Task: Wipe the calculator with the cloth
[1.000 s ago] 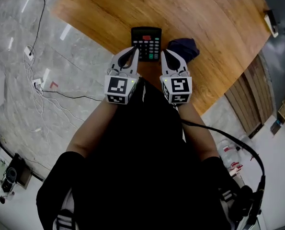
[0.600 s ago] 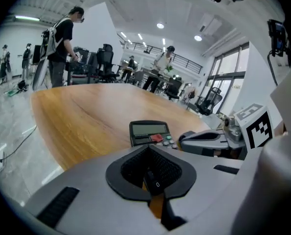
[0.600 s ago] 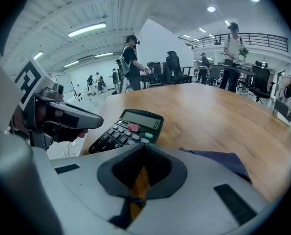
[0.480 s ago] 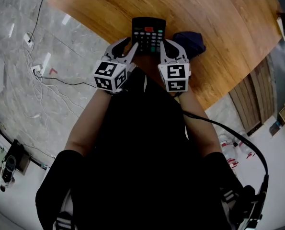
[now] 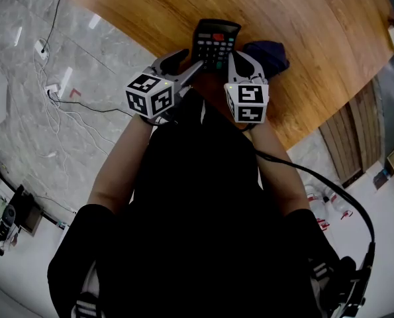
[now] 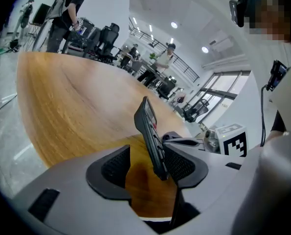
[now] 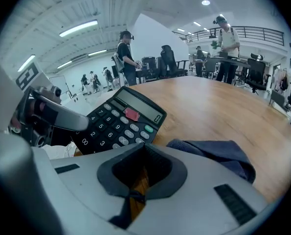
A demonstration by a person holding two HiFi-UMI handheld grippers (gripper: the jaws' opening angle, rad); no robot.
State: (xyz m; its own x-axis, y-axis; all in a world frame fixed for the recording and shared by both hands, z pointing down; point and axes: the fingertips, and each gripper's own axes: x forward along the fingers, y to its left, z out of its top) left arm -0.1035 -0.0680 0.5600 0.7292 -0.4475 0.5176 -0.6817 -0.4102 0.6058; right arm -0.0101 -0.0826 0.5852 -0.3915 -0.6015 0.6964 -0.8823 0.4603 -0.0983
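Calculator (image 5: 216, 38) edge between parted, just-opening jaws of left hand-held gripper (image 5: 191, 59), right hand-held gripper (image 5: 236, 58) closed, empty.

Bright ceiling lights, floor glare; head view dim; fisheye bending edges, dark corners; mosaic patch.

Worktop (image 5: 316, 38): light wood, rounded edge.
Floor (image 5: 24, 144): grey marble, white cables (image 5: 48, 121) lying loose.
Background: people (image 7: 125, 50) standing, office chairs (image 7: 167, 60).
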